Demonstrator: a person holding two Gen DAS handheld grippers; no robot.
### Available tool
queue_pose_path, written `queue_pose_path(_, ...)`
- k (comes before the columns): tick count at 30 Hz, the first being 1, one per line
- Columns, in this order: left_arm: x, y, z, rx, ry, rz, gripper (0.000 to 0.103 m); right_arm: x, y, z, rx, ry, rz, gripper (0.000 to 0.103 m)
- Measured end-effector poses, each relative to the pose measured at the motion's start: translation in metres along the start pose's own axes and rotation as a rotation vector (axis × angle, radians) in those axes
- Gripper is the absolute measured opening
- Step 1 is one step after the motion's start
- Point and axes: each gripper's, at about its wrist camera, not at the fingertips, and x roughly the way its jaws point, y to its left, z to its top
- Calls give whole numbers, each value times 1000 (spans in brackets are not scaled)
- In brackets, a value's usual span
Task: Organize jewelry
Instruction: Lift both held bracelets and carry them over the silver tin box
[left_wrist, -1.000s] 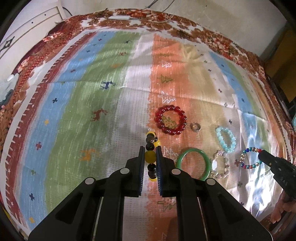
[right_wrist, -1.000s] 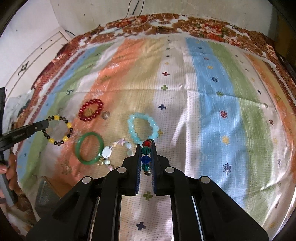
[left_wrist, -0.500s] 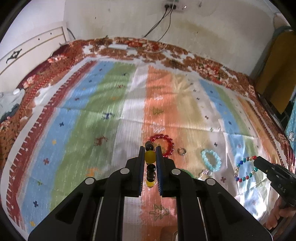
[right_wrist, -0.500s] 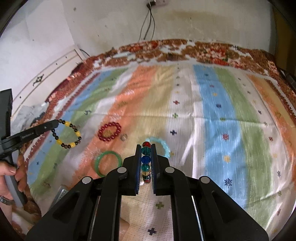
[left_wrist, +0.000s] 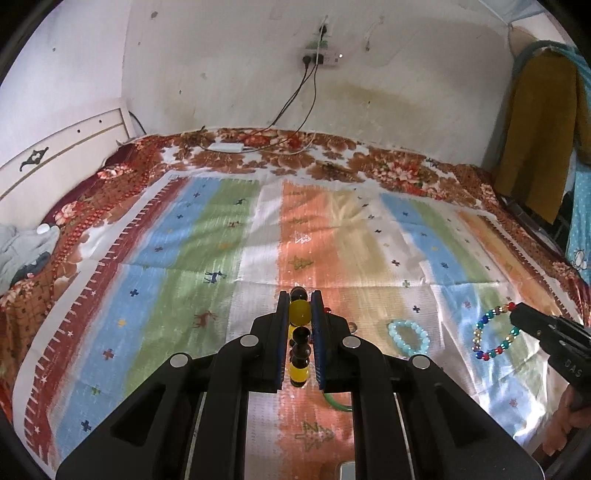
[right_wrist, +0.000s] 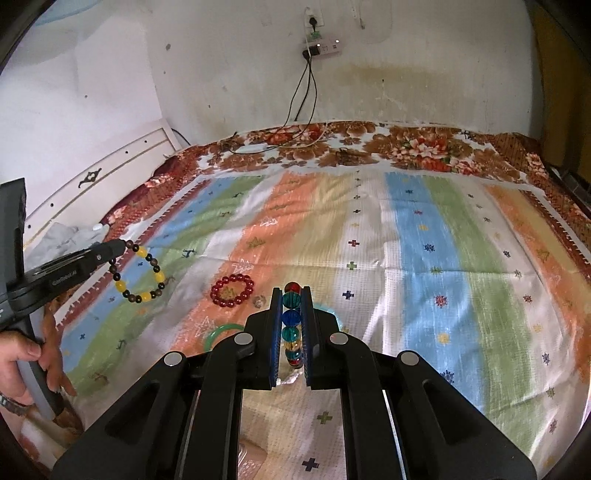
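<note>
Now L gripper pinches yellow-black bracelet, R gripper pinches multicolor bracelet, both held above striped cloth.

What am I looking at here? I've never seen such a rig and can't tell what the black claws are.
No robot: a person holds a two-finger gripper in each hand, each with a camera looking along its fingers. In the left view, the left gripper is shut on a yellow-and-dark bracelet; the right gripper is shut on a multicoloured bracelet. Each gripper also shows from the side in the other's picture. On the striped cloth lie a red bracelet, a green bangle, a pale blue bracelet and a small ring.
</note>
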Motion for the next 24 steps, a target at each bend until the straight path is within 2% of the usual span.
queue_pose_path(5, -18, -6, -5, 11, -42, -13, 11, -11, 5, -5, -5, -17, 19, 10)
queue_pose_path(10, -37, -17, -13, 65, -90, 7, 11, -24, 16, -10, -38, -45, 45, 10)
queue_pose_path(24, -80, -33, -43, 79, -121, -59, 11, -57, 43, -32, -82, -67, 118, 10)
